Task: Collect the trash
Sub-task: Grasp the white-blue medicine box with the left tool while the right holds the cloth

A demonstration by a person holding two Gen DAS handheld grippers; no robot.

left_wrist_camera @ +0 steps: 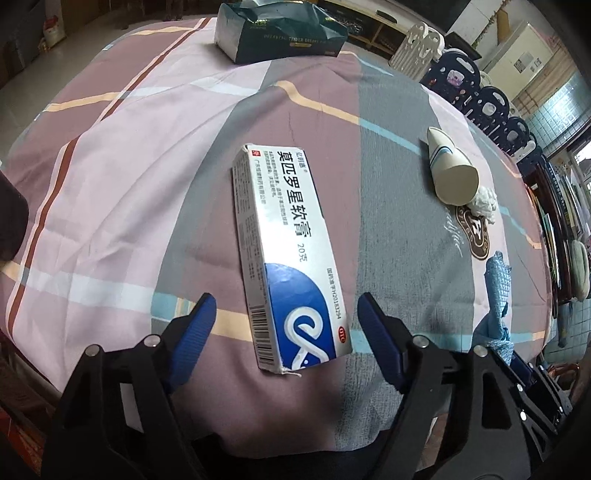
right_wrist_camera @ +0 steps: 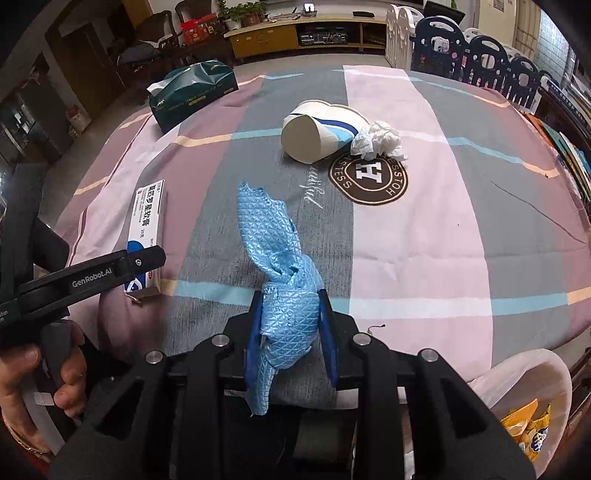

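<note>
A white and blue ointment box (left_wrist_camera: 286, 254) lies flat on the striped tablecloth (left_wrist_camera: 129, 177), its near end between the open fingers of my left gripper (left_wrist_camera: 286, 317). The box also shows in the right wrist view (right_wrist_camera: 147, 236), partly behind the left gripper's arm. My right gripper (right_wrist_camera: 290, 314) is shut on a crumpled light blue wrapper (right_wrist_camera: 280, 258), which also shows in the left wrist view (left_wrist_camera: 496, 291). A tipped paper cup (right_wrist_camera: 317, 133) and a crumpled white tissue (right_wrist_camera: 380, 142) lie further back; both show in the left wrist view, cup (left_wrist_camera: 450, 173) and tissue (left_wrist_camera: 484, 205).
A dark green tissue box (right_wrist_camera: 192, 92) stands at the far left of the table, also in the left wrist view (left_wrist_camera: 280, 29). A white bag (right_wrist_camera: 524, 398) holding yellow wrappers sits off the table's near right edge. A play fence (right_wrist_camera: 476, 55) runs along the far right.
</note>
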